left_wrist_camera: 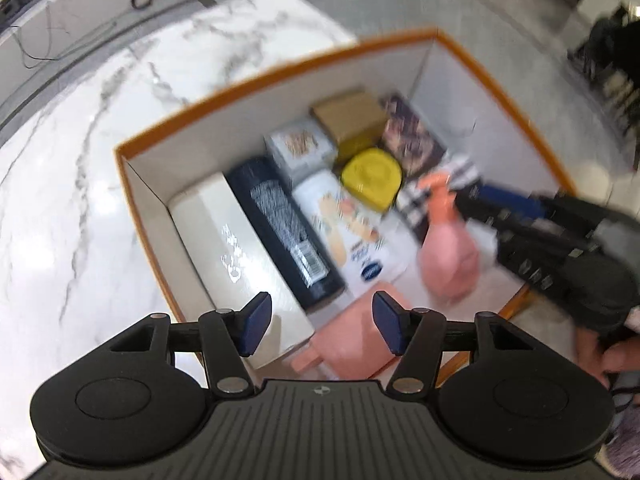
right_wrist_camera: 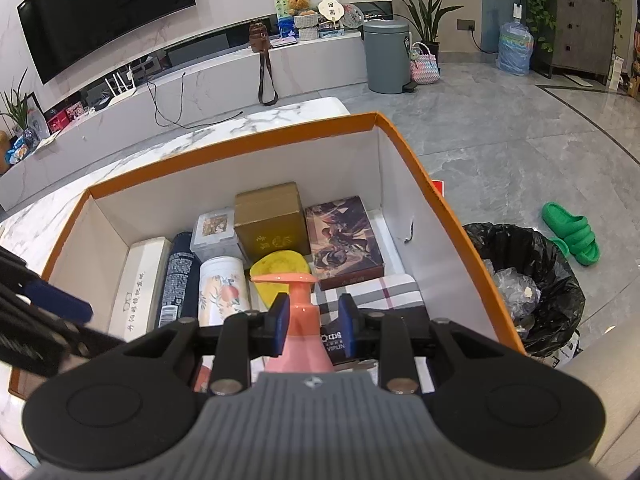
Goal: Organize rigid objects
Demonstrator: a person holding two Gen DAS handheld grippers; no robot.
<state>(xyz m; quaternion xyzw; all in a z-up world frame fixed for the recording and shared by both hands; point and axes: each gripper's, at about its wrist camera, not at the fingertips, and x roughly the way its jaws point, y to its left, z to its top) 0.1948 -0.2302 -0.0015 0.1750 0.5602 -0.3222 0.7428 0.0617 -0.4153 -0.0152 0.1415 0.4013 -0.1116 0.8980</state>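
An orange-rimmed cardboard box (left_wrist_camera: pixel 168 128) (right_wrist_camera: pixel 224 148) on a marble table holds several packed items: a cream case (left_wrist_camera: pixel 236 240), a black can (left_wrist_camera: pixel 280 224), a white peach-print bottle (left_wrist_camera: pixel 352 224), a yellow lid (left_wrist_camera: pixel 372 176), a tan carton (right_wrist_camera: pixel 270 220) and a picture box (right_wrist_camera: pixel 344 236). My right gripper (right_wrist_camera: pixel 313 322) is shut on the neck of a pink pump bottle (right_wrist_camera: pixel 300 320) and holds it over the box's near right part; the bottle also shows in the left wrist view (left_wrist_camera: pixel 448 256). My left gripper (left_wrist_camera: pixel 320 328) is open and empty above the box's near edge, over a pink object (left_wrist_camera: pixel 352 340).
A plaid item (right_wrist_camera: pixel 372 292) lies in the box under the pink bottle. A bin with a black bag (right_wrist_camera: pixel 528 280) stands on the floor right of the box, with a green slipper (right_wrist_camera: pixel 572 236) beyond it. Marble tabletop (left_wrist_camera: pixel 80 160) extends to the left.
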